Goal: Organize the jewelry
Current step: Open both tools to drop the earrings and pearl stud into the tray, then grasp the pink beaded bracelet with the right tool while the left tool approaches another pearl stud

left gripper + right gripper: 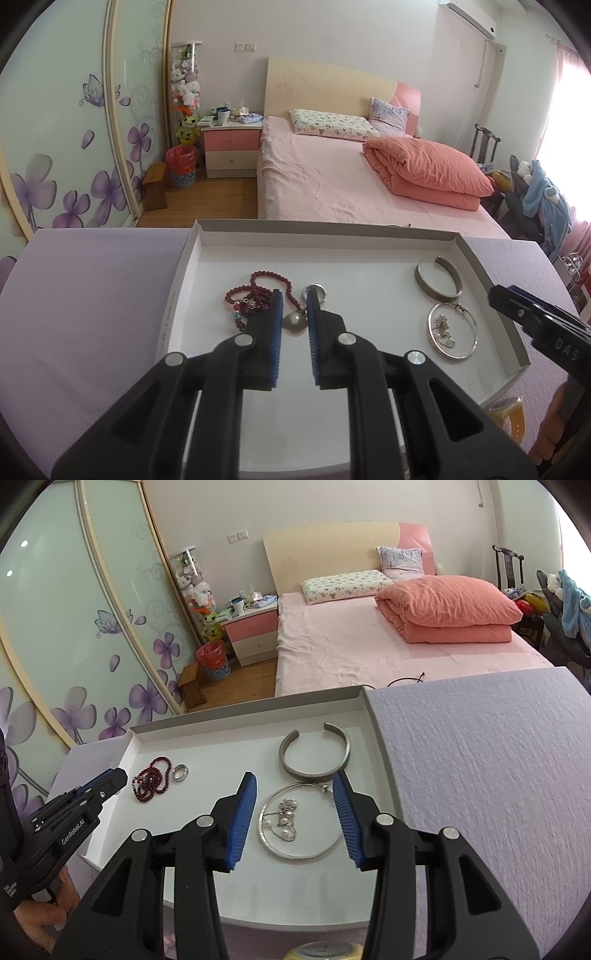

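Note:
A white tray (pixel 325 229) (pixel 251 710) lies on the purple table. My left gripper (pixel 294 301) reaches into its left part and is shut on a grey pearl (pixel 294 325) that sits between the blue pads. Red beads (pixel 245 306) (pixel 151 782) lie just left of it, a silver ring (pixel 321 290) (pixel 180 773) behind the right fingertip. My right gripper (pixel 294 777) hangs open over a thin silver bangle (pixel 299 856) (pixel 454 356) with a pearl chain (pixel 286 818) inside it, touching neither. A silver cuff (pixel 282 757) (pixel 436 291) lies beyond.
The purple cloth (pixel 480 775) covers the table on both sides of the tray. A yellow watch (pixel 511 410) lies at the table's near edge. A person's hand (pixel 40 915) holds the left gripper. A pink bed (pixel 325 173) stands behind the table.

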{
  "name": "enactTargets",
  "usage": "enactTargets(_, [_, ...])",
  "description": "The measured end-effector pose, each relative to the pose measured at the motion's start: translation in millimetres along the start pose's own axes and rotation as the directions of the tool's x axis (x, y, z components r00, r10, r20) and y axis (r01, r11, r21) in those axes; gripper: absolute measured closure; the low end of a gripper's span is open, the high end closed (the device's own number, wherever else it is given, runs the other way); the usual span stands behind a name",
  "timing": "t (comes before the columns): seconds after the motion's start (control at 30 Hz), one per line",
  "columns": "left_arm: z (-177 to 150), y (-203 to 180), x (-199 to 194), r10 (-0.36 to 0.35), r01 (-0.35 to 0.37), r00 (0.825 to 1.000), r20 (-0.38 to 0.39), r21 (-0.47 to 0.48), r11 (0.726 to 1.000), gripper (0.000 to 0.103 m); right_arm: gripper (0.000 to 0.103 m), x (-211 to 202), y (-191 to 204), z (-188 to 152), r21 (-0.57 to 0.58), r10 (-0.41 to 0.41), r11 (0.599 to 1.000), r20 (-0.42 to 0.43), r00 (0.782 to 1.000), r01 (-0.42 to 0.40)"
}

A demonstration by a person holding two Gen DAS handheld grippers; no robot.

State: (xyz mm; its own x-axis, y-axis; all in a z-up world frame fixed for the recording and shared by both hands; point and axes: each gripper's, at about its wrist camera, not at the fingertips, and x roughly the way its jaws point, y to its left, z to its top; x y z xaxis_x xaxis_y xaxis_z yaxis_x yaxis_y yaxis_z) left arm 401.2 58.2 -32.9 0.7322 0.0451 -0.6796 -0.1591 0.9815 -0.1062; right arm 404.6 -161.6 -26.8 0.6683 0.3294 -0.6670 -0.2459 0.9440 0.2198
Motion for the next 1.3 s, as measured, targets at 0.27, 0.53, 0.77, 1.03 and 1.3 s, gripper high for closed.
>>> enactTargets(0.27, [2,13,-13,0.023,-0.022,0.999,0.031,-0.05,0.998,0.055,0.056,-7,-3,-8,-0.015,-0.011,1.0,0.01,1.0,0.011])
enactTargets(0.53, [-5,33,-51,0.058,-0.054,0.996,0.075,-0.054,0.997,0.045,0.05,-34,4,-25,-0.055,0.009,0.998,0.033,0.999,-0.008])
enactTargets(0.77, [-38,57,-102,0.076,-0.072,0.992,0.1,-0.047,0.996,0.036,0.044,-73,19,-58,-0.108,0.063,0.993,0.055,0.996,-0.057])
enactTargets(1.03, [-87,72,-145,0.062,-0.059,0.994,0.089,-0.039,0.997,0.032,0.041,-102,37,-104,-0.161,0.11,0.982,0.039,0.993,-0.103])
enactTargets(1.3, [-120,74,-167,0.029,-0.026,0.997,0.073,-0.048,0.999,0.031,0.041,-99,56,-138,-0.216,0.102,0.971,-0.018,0.995,-0.103])
